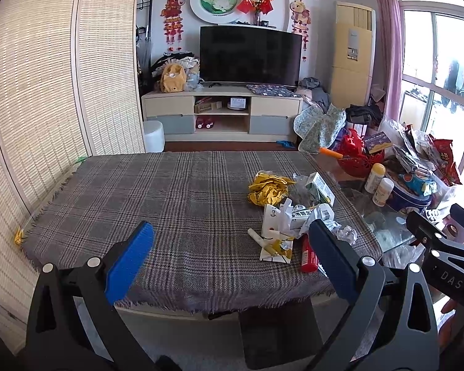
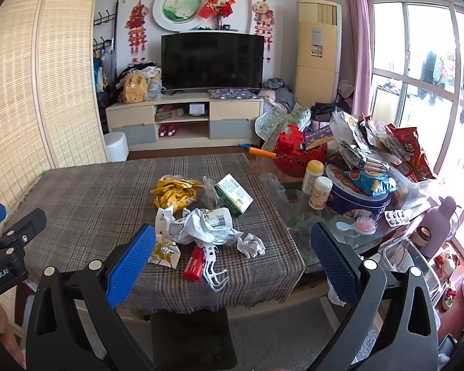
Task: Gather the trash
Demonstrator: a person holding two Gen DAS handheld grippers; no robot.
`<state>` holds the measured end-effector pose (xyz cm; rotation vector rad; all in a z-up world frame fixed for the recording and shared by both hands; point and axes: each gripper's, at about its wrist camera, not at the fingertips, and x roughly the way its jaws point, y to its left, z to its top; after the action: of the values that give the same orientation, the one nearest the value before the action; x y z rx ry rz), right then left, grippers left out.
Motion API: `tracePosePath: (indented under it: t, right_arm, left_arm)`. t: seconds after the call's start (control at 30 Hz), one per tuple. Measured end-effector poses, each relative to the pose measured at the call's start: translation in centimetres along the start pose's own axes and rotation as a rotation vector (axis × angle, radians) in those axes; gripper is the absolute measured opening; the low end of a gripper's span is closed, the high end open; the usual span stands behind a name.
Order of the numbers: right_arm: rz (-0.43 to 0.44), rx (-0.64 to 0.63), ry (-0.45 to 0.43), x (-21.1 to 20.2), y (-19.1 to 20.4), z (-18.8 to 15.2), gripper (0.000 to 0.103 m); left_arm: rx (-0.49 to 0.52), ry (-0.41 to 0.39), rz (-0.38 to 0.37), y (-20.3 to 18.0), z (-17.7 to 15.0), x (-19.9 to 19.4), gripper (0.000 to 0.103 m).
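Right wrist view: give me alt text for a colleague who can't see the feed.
The open right gripper hangs in front of a plaid-covered table with a pile of trash: gold foil wrapper, green carton, crumpled white paper and a red packet. The left gripper shows at the left edge.

crumpled wrappers, cartons and paper trash (image 2: 201, 216) lie heaped on plaid cloth (image 2: 92, 191).

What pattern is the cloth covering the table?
Grey-brown plaid cloth with fringed edges, clearest in the left wrist view.
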<state>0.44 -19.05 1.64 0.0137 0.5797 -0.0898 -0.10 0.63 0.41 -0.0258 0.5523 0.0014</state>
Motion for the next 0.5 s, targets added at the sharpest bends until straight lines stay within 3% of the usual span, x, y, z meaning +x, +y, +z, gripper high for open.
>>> tracePosePath:
  t: [0.5]
  right_arm:
    - [0.005,0.0,0.004,0.28,0.19,-0.17,0.1]
  left_arm:
    - [-0.004,-0.008,0.002,0.18,0.06,-0.12,0.095]
